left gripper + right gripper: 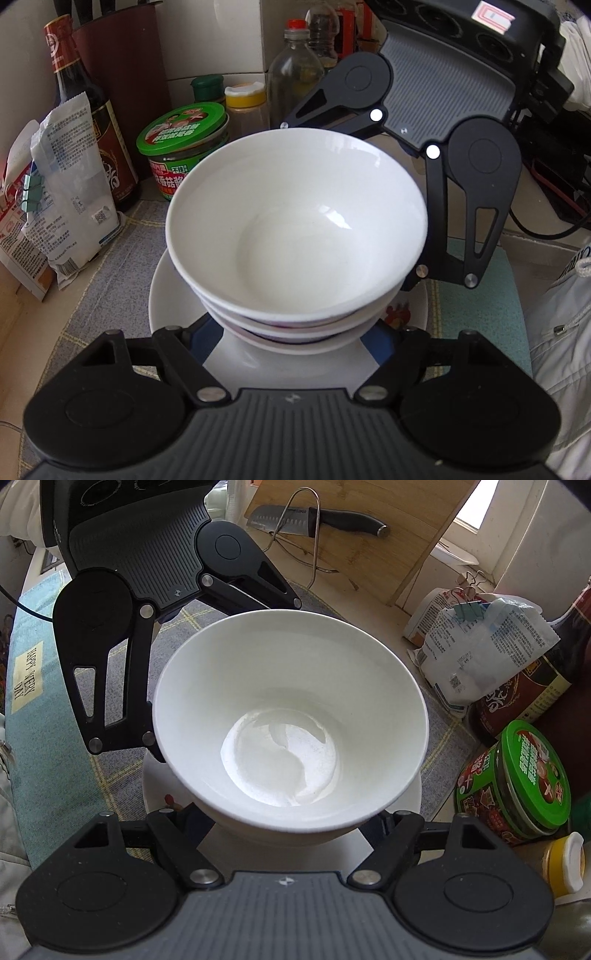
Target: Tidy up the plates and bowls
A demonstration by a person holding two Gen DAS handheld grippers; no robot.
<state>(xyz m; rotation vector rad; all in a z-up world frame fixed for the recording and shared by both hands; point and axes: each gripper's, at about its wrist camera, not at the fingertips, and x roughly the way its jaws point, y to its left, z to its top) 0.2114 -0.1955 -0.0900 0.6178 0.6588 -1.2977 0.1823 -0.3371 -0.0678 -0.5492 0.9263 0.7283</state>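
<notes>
— Checked woven cloth (110,266), one glossy round white plate (162,295) on it.
— Bowls (295,229)?
— Three, smooth white, nested on that plate.
— Grippers?
— Left gripper (295,332) and right gripper (291,825) each clasp the stack's sides.

jars (184,147) crowd behind, cloth (110,258) open left

We see a stack of white bowls (295,229), nested upright one inside another, the top one glossy and empty with a plain round base. At least three rims show along the stack's near side. The stack stands on a white plate (166,295) that bears a red printed motif near its rim and lies flat.
</notes>
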